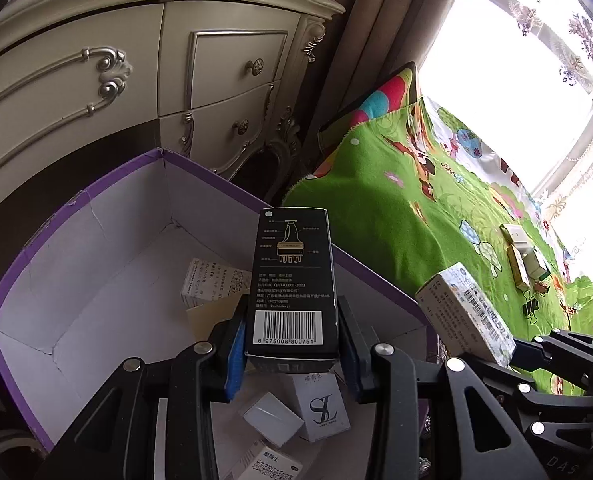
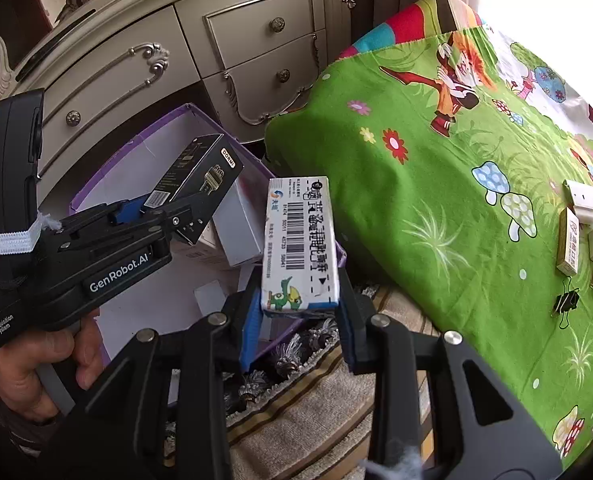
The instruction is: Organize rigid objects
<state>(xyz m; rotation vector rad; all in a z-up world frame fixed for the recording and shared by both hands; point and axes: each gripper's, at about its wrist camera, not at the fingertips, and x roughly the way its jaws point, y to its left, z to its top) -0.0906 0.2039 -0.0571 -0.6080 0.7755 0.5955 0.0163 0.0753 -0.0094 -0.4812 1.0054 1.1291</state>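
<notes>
The left gripper grips a black box above the purple box. The right gripper grips a white box.

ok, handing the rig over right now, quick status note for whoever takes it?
Left tool: shut on the tall black cardboard box, held over the purple-rimmed white carton.
Right tool: shut on the white barcoded medicine box, near the carton's edge.
Done: several small boxes lie in the carton.
Left: drop both, then fetch the small boxes and black binder clip from the green cartoon blanket.
</notes>
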